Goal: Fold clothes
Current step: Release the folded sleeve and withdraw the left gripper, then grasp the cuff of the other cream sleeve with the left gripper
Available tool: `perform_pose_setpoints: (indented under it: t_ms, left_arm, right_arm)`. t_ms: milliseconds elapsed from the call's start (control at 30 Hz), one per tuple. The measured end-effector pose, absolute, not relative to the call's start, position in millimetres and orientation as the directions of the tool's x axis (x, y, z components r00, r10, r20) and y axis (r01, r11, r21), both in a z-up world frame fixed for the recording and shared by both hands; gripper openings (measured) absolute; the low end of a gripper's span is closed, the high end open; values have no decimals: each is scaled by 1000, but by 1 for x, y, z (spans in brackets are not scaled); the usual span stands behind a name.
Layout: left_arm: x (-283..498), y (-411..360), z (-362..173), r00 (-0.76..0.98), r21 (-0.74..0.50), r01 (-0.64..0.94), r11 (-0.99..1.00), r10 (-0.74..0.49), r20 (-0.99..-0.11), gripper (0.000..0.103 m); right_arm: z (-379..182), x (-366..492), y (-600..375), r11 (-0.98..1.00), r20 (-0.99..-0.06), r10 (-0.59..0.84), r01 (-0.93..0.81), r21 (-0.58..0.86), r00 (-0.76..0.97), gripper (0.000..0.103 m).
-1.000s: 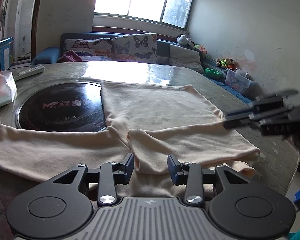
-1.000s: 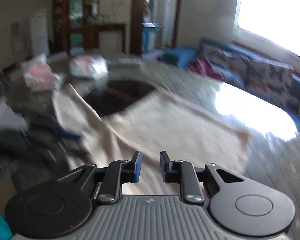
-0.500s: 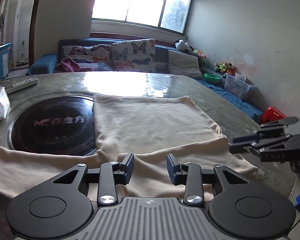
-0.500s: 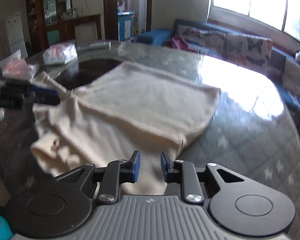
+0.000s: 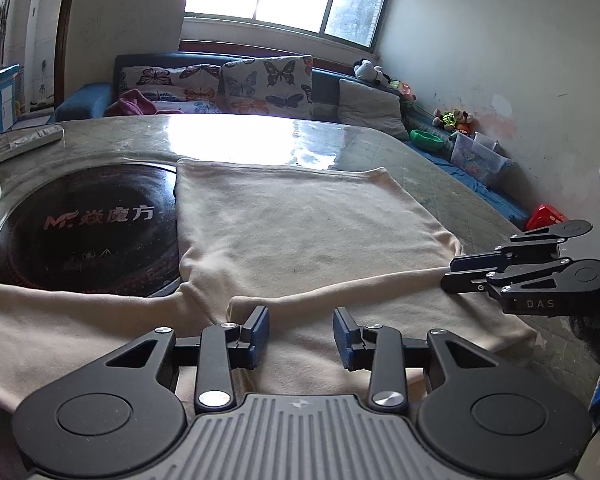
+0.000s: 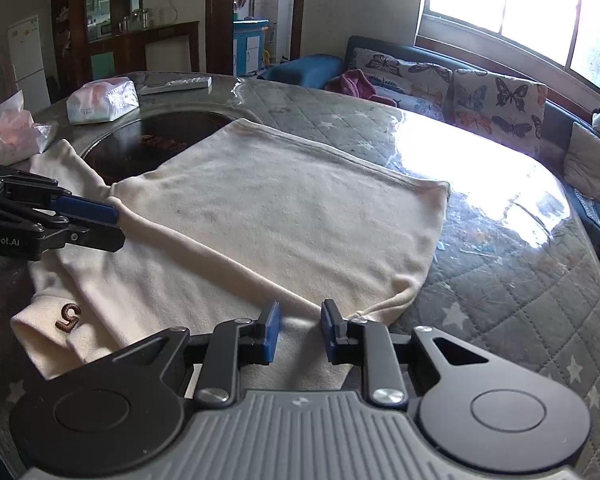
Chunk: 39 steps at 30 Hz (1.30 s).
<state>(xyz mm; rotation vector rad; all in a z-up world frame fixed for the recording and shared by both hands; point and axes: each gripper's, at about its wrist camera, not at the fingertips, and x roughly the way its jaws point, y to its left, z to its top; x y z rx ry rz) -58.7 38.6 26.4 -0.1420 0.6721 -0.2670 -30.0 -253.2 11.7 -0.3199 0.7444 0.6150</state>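
A cream long-sleeved top [image 5: 300, 232] lies flat on the round table, its body spread out and one sleeve folded across the near side; it also shows in the right wrist view [image 6: 260, 220]. My left gripper [image 5: 300, 336] is open and empty just above the folded sleeve near the neckline. My right gripper [image 6: 296, 334] is open and empty over the sleeve near the armpit corner. Each gripper shows in the other's view: the right one [image 5: 452, 276] at the right edge, the left one [image 6: 116, 226] at the left.
A black round hotplate [image 5: 80, 232] sits in the table middle, partly under the top. A tissue pack [image 6: 102, 100], a remote [image 6: 176, 85] and plastic bags [image 6: 12, 136] lie at the far side. The table rim [image 6: 580, 240] and a sofa [image 5: 220, 84] lie beyond.
The right gripper has swung round and come down to the sleeve at the top's near right corner. The left gripper has moved slightly forward and lower over the sleeve. Both stay open.
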Motion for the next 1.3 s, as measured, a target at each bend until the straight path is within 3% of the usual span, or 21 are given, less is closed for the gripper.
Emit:
perform_pose_setpoints:
  t_ms: [267,400,667,800,967,1067,1133,1233,1300]
  left_arm:
    - [-71,55,33,781,-235,152,960,-262,-567,39]
    - [-82,81,40,819,-209,23,978,-139,-557,40]
    - [-99,163,36,772,-137,-401,906,253,-583,43]
    - [-104,199,32,704,-106,-559,823,403,-585,45]
    - [-100,219,22,674,-119,-602,789,423,-606,44]
    - [-98,220,21,681,-121,-597,793,421,-600,40]
    - [-97,220,21,686,-129,-593,795,415,-597,22]
    - [-98,220,23,701,-159,-586,795,398,-592,10]
    - [-100,219,31,727,-207,-567,797,366,-581,9]
  right_arm:
    - [11,-36,-259,806,-700,396,-590,-44,595,20]
    - [11,-38,-258,806,-692,403,-591,-43,599,23]
    - [16,-43,-248,789,-674,429,-612,-44,602,54]
    - [24,-46,-242,783,-657,441,-620,-53,612,64]
    - [30,-50,-236,767,-646,461,-639,-53,608,66]
    - [31,-53,-233,763,-647,465,-645,-53,604,66]
    - [30,-54,-233,764,-647,467,-644,-49,603,66]
    - [30,-56,-235,770,-645,464,-637,-46,607,66]
    - [31,-57,-238,775,-641,464,-631,-41,611,66]
